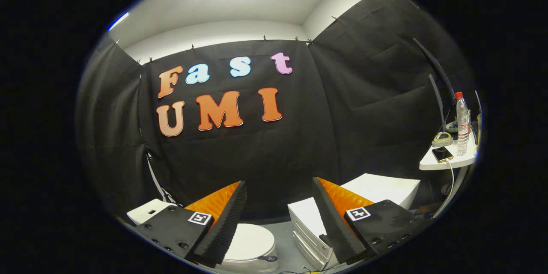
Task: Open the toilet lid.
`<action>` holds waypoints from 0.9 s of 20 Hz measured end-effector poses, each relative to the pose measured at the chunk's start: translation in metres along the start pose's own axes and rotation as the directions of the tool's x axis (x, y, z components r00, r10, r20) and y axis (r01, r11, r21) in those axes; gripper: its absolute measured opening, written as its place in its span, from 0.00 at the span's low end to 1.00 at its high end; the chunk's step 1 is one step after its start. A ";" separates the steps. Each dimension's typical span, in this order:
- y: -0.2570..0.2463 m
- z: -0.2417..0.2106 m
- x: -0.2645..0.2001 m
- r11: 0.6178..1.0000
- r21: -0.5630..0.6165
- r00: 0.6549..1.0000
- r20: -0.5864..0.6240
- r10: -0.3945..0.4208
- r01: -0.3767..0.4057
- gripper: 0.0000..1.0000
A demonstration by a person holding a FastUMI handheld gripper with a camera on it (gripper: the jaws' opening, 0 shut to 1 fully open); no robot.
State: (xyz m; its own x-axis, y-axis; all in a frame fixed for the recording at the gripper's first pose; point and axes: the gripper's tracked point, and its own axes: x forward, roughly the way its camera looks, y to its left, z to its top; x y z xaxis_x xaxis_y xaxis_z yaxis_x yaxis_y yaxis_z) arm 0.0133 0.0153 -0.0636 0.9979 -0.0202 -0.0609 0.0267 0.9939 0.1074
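Observation:
A white toilet (250, 246) stands low on the floor below me, its lid (248, 242) lying flat and closed. The lid sits under and just beyond my left finger, partly hidden by it. My gripper (278, 188) hovers well above the toilet, open, with a wide gap between the fingers and nothing held. A white tank-like box (147, 210) shows behind the left finger.
A white set of drawers (308, 227) stands right of the toilet, with a white box (385, 188) behind it. On a white side table (449, 160) at the right are a phone (442, 154), a water bottle (462, 124) and a monitor (439, 90).

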 end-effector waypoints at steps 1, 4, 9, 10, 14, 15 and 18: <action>0.001 -0.007 0.004 1.000 0.000 1.000 -0.003 -0.005 0.005 0.98; 0.009 -0.034 0.021 1.000 0.007 1.000 -0.015 -0.009 0.009 0.98; 0.011 -0.088 0.040 0.998 0.033 0.998 -0.024 -0.049 0.050 0.98; 0.011 -0.101 0.041 0.997 0.049 0.998 -0.021 -0.060 0.061 0.98; 0.012 -0.159 0.042 0.985 0.144 0.995 -0.025 -0.097 0.100 0.98; 0.011 -0.177 0.044 0.980 0.165 0.994 -0.038 -0.104 0.109 0.98; 0.009 -0.232 0.046 0.974 0.172 0.987 -0.098 -0.129 0.144 0.98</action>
State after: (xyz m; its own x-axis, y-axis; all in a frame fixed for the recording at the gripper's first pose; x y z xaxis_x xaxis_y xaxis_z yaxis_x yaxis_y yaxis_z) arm 0.0462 0.0488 -0.2959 0.9756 -0.1372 -0.1715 0.1800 0.9468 0.2666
